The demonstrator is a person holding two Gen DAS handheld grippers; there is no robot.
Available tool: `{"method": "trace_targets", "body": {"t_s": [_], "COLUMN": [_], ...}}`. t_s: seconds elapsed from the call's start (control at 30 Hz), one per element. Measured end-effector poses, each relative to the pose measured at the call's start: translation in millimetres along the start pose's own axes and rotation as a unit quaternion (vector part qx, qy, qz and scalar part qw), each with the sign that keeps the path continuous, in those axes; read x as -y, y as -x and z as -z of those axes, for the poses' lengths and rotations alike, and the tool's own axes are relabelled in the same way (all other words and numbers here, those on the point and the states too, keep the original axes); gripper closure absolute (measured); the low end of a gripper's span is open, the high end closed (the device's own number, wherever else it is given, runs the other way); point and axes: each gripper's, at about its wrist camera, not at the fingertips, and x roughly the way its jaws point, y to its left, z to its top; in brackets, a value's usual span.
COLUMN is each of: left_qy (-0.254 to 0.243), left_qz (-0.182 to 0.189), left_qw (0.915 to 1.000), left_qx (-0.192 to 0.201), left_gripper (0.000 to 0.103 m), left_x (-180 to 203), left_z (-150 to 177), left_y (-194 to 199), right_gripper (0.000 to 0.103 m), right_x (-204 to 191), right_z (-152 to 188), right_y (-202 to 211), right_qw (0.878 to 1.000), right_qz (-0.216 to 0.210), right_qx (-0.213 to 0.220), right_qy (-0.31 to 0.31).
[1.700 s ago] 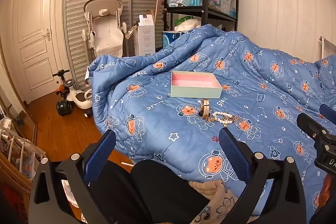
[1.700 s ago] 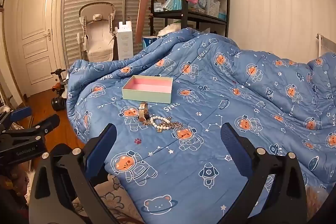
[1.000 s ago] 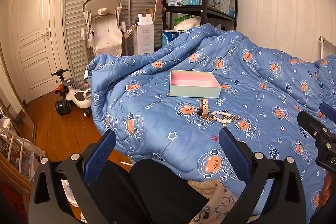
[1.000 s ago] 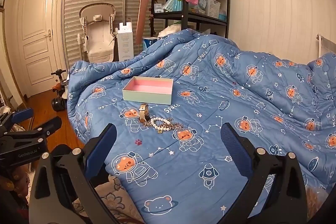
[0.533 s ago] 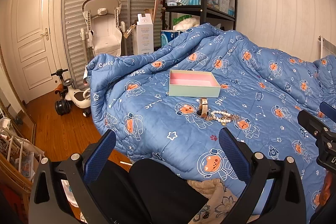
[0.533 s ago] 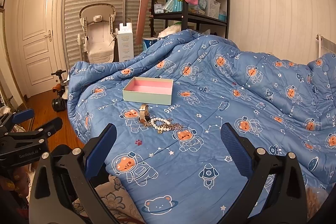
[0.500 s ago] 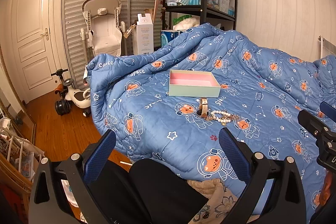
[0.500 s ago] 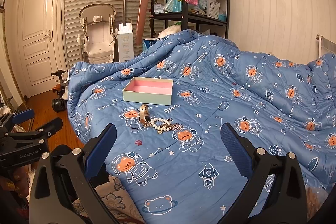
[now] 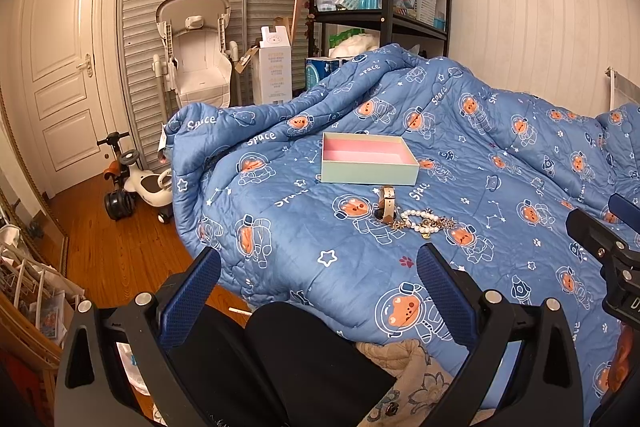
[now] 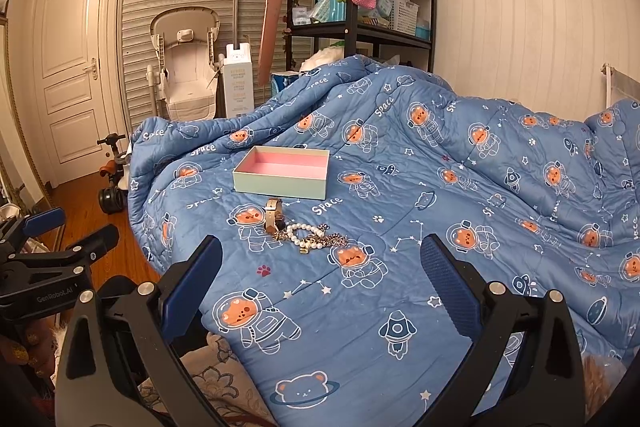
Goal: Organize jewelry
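A pale green box with a pink lining (image 9: pixel 369 159) (image 10: pixel 285 172) lies open and empty on the blue quilt. In front of it lie a beige-strapped watch (image 9: pixel 386 204) (image 10: pixel 273 214), a white pearl bracelet (image 9: pixel 421 219) (image 10: pixel 301 231) and a tangle of gold chain (image 10: pixel 334 239). My left gripper (image 9: pixel 320 291) is open and empty, low near the bed's front edge. My right gripper (image 10: pixel 320 283) is open and empty, above the quilt short of the jewelry. Each gripper shows at the other view's edge, the right one (image 9: pixel 608 251) and the left one (image 10: pixel 52 259).
The blue space-print quilt (image 10: pixel 460 211) covers the bed. A black shelving unit (image 9: pixel 384 19) stands behind it. A white high chair (image 9: pixel 196 59), a tall white carton (image 9: pixel 275 67) and a ride-on toy (image 9: pixel 132 183) stand on the wooden floor at left.
Both views have shifted only slightly; the grippers stay open and the jewelry and box have not moved.
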Motion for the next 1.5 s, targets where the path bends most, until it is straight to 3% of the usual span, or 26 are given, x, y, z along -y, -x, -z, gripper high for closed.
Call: {"method": "trace_targets", "body": {"t_s": [1.5], "left_qy": [0.000], "left_qz": [0.001], "left_qw": [1.0000], "left_qx": [0.000], "left_gripper": [0.007], "left_x": [1.1], "left_z": [0.1], "left_y": [-0.5], "right_gripper": [0.005], "right_x": [0.9], "right_z": [3.6], "right_y": [-1.8], "right_qw": [1.000], "right_qz": [0.000], "right_qx": [-0.004], "right_qy": [-0.001]}}
